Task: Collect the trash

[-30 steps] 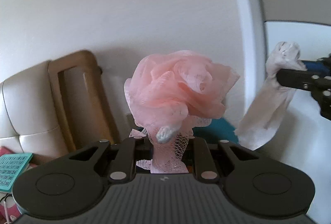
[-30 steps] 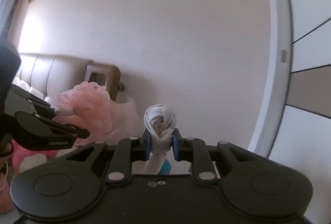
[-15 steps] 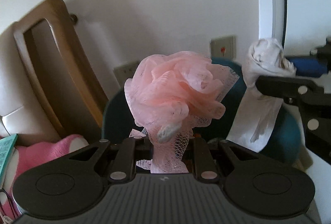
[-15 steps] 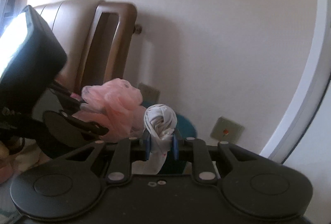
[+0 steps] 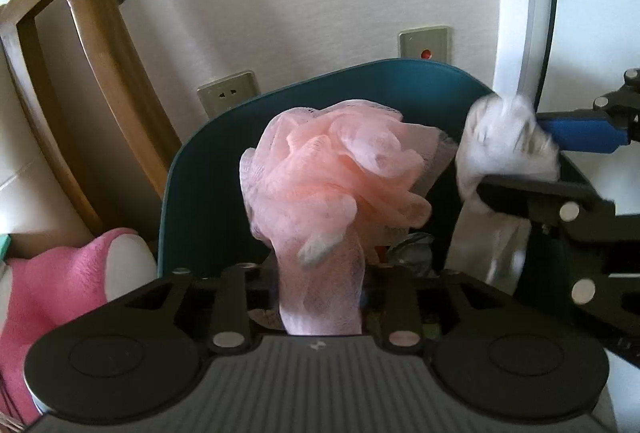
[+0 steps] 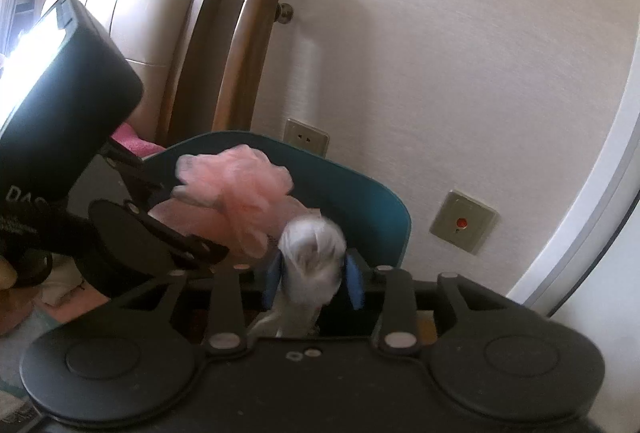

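Note:
A pink mesh bath pouf (image 5: 336, 169) stands by its stalk between the fingers of my left gripper (image 5: 320, 269). Those jaws are opening, and a gap shows on each side of the stalk. My right gripper (image 6: 314, 269) has a knotted white cloth (image 6: 312, 253) between its blue pads (image 6: 354, 279); its jaws are opening too, and the cloth is blurred. Both grippers point down over an open teal bin (image 5: 320, 81), with the right gripper (image 5: 510, 157) just right of the pouf. Some scraps lie inside the bin.
A wooden chair arm (image 5: 80, 53) with a beige cushion stands left of the bin (image 6: 360, 185), and a pink plush (image 5: 60, 281) lies below it. Wall sockets (image 5: 228, 93) sit behind the bin. A white door frame (image 5: 520, 13) rises at the right.
Both grippers have come down and tilted over the teal bin, which now fills the middle. Both pairs of jaws have widened, and the white cloth has blurred and sagged between its pads.

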The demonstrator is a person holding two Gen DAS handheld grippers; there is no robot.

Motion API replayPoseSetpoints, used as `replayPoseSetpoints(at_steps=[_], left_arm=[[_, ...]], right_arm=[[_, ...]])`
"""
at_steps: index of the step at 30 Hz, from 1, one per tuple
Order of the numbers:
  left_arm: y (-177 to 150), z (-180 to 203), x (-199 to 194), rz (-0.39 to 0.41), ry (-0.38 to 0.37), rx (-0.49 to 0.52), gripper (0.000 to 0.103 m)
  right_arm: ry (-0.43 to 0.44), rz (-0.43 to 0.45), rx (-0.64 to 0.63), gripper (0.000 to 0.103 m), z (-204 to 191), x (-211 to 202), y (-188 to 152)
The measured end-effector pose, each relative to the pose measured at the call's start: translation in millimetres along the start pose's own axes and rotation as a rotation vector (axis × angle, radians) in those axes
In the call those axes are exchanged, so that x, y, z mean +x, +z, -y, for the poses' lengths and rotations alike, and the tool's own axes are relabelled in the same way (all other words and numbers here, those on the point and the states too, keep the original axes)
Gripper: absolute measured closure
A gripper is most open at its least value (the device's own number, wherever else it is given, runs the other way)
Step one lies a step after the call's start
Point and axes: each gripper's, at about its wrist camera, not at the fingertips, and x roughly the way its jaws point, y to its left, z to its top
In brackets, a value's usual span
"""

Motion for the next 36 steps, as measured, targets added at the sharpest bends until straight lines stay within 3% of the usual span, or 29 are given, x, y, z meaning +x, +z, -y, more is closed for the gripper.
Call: replayPoseSetpoints(at_steps=[3, 6, 9, 22, 27, 32, 36], left_arm=[[-3, 2, -3, 0.027, 0.011, 0.009, 0.039], [-6, 2, -8, 0.043, -0.003, 0.006, 0.039], [-6, -2, -17, 0.070, 0.006, -0.009, 0.030], [-9, -20, -93, 0.213, 0.002, -0.131, 0.021], [-22, -20, -127, 0.269, -0.007, -0.172, 0.003], [-37, -20, -159, 0.293, -0.037, -0.213, 0.003], [-49, -23, -182, 0.305, -0.020, -0.230, 0.002]], right_arm=[[-0.004, 0.003, 0.012, 0.065, 1, -5, -1], [-0.007, 0.023, 0.026, 0.058, 4, -14, 0], [-0.004, 0.045, 0.055, 0.055, 8, -25, 2], [0.010, 0.132, 0.090, 0.047, 17, -90, 11], [0.026, 0.149, 0.100, 0.046, 14, -119, 11], [0.048, 0.158, 0.109, 0.045, 7, -145, 12], [0.068, 0.160, 0.104, 0.044, 0, -159, 14]])
